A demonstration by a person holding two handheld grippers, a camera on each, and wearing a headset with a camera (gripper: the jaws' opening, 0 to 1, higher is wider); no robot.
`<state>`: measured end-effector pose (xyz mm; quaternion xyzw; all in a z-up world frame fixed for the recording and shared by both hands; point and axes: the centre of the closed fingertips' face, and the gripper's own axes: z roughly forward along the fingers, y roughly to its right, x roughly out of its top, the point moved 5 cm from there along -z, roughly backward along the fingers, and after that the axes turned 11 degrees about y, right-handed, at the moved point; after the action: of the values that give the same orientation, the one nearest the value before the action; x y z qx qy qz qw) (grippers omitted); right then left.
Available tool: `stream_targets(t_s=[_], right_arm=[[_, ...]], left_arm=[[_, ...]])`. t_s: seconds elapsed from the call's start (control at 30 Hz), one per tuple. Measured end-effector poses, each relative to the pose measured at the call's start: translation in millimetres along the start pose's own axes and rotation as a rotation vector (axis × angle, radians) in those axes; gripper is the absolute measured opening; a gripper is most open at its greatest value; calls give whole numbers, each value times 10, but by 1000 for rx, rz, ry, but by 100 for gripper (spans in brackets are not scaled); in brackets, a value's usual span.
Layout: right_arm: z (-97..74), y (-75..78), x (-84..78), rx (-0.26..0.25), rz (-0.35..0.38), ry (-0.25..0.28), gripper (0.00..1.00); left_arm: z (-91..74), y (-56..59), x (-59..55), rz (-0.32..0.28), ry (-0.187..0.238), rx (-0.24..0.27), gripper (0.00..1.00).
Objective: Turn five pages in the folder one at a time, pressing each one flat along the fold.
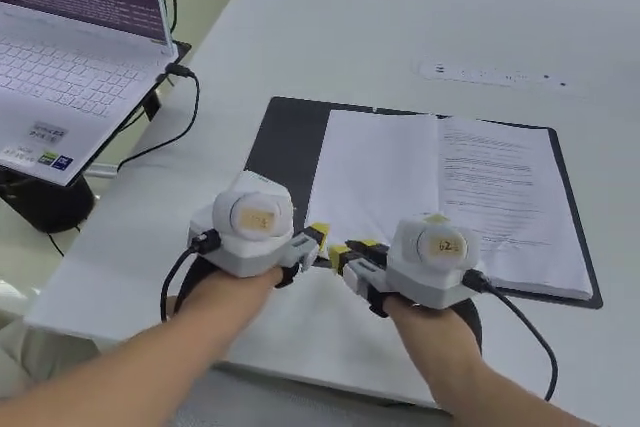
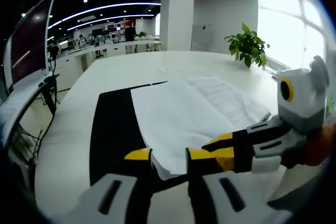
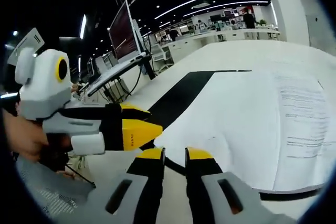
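Left gripper (image 2: pixel 170 155), at the folder's (image 1: pixel 285 142) near edge, has jaws apart at the page (image 1: pixel 375 177) corner; right gripper (image 3: pixel 174 154) beside it, jaws narrowly parted, empty.

Laptop (image 1: pixel 70 57) half outside the head view's left edge; illegibly small print on the right-hand page (image 1: pixel 500 187).

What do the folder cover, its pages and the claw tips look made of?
Folder cover: black, matte, likely plastic or coated board; lies flat, no glare.
Pages: thin white paper, printed text on the right sheet, slight ripple near the corner.
Left claw and right claw: yellow tips, smooth, probably moulded plastic; can't rule out rubber pads.
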<state>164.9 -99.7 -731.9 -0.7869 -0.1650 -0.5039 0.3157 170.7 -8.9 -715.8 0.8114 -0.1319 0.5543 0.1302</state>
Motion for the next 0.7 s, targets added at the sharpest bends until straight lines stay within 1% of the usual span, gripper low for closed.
stream_targets(t_s=[0.03,0.07,0.1,0.13,0.17,0.2,0.27,0.37,0.4,0.43,0.47,0.53,0.6,0.63,0.7], right_arm=[[-36,109,34,-17,-3,13,12],[-61,178,56,-27,-8,19,10],[-99,277,91,-41,3,32,10],[-118,341,109,-51,16,37,10],[-138,406,123,-60,22,39,10],[-163,490,144,-68,24,45,11],[-190,616,170,-79,20,50,9],[-198,747,198,-84,21,53,9],[-195,798,208,-83,22,54,8],[-186,827,216,-83,22,56,8],[-175,856,222,-85,18,53,7],[-156,926,245,-85,14,58,5],[-112,992,263,-89,15,56,3],[-84,1027,277,-90,19,56,3],[-31,1102,307,-94,28,62,1]], left_arm=[[32,30,-22,7,-2,-6,23],[77,74,-66,12,-9,-12,22],[89,85,-81,15,-11,-13,23],[131,104,-142,25,-23,-14,23],[151,115,-190,22,-38,-14,23],[168,133,-228,21,-40,-12,23],[183,159,-316,29,-63,-11,22],[173,167,-422,46,-93,0,22],[206,136,-347,97,-11,-1,21],[154,150,-411,64,-57,10,20],[140,150,-417,57,-56,14,20],[133,156,-409,78,-38,10,20],[116,144,-416,62,-15,13,21],[111,149,-425,67,-7,10,21],[129,145,-434,65,-1,11,20]])
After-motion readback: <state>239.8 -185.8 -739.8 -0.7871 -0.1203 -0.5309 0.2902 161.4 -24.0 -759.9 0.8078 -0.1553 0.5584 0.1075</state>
